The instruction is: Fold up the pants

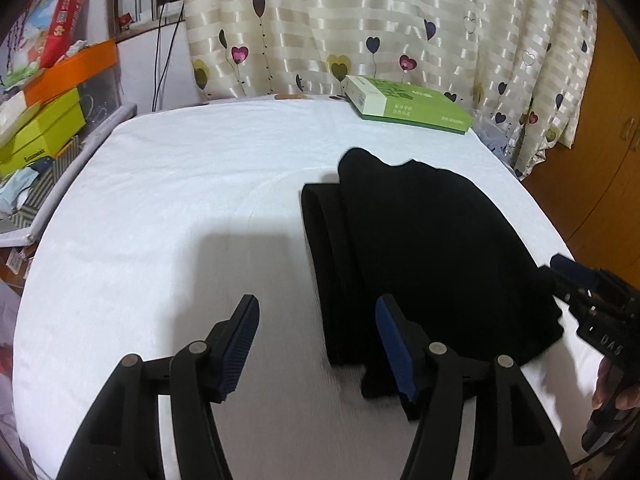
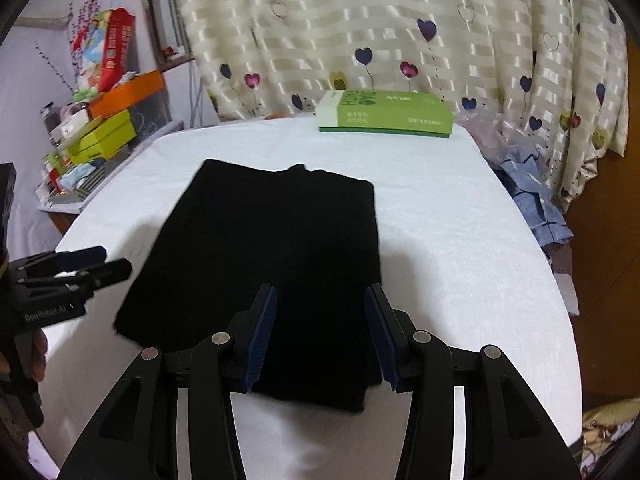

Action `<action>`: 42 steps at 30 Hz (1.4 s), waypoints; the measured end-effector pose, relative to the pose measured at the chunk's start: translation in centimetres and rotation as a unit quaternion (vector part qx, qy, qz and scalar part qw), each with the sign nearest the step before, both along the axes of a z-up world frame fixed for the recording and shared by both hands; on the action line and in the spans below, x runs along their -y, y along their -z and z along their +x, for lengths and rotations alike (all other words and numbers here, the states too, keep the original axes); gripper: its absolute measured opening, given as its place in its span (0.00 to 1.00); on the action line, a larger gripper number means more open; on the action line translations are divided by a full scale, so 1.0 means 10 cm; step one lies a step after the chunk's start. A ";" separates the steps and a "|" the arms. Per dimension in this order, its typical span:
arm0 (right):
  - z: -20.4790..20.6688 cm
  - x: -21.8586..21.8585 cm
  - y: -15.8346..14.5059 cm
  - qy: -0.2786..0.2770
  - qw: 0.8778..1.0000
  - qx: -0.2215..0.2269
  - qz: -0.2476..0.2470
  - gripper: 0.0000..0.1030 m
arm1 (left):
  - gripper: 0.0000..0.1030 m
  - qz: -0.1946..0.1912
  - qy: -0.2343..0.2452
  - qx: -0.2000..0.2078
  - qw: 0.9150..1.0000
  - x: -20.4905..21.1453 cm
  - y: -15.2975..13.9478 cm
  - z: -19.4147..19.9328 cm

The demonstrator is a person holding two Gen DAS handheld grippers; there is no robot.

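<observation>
The black pants (image 1: 424,248) lie folded into a thick rectangle on the white cloth-covered table (image 1: 180,184); they also show in the right wrist view (image 2: 272,248). My left gripper (image 1: 316,344) is open and empty, just above the table at the pants' near left corner. It also shows at the left edge of the right wrist view (image 2: 108,262). My right gripper (image 2: 320,332) is open and empty, over the pants' near edge. It shows at the right edge of the left wrist view (image 1: 568,268).
A green box (image 1: 404,104) lies at the table's far edge, also in the right wrist view (image 2: 388,114). A heart-patterned curtain (image 2: 380,28) hangs behind. Stacked boxes (image 1: 44,120) stand to the left. Blue clothes (image 2: 532,196) lie off the right side.
</observation>
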State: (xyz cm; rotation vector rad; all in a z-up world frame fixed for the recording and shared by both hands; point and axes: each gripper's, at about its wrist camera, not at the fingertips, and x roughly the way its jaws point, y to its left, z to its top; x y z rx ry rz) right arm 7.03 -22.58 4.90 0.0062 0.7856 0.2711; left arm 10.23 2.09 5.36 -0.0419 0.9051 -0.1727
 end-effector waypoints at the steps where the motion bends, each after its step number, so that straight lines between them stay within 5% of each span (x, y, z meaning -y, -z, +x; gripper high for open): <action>1: -0.06 -0.02 -0.01 -0.004 1.000 0.001 0.002 0.46 | 0.62 0.000 0.000 0.001 1.000 0.02 -0.01 -0.05; 14: -0.51 -0.17 0.25 -0.022 0.999 -0.033 0.001 0.50 | 0.63 0.030 -0.007 0.002 1.000 0.20 0.19 -0.71; 42: -0.60 -0.23 0.49 -0.004 0.998 -0.044 -0.054 0.60 | 0.67 0.042 -0.025 0.003 0.999 0.39 0.41 -0.84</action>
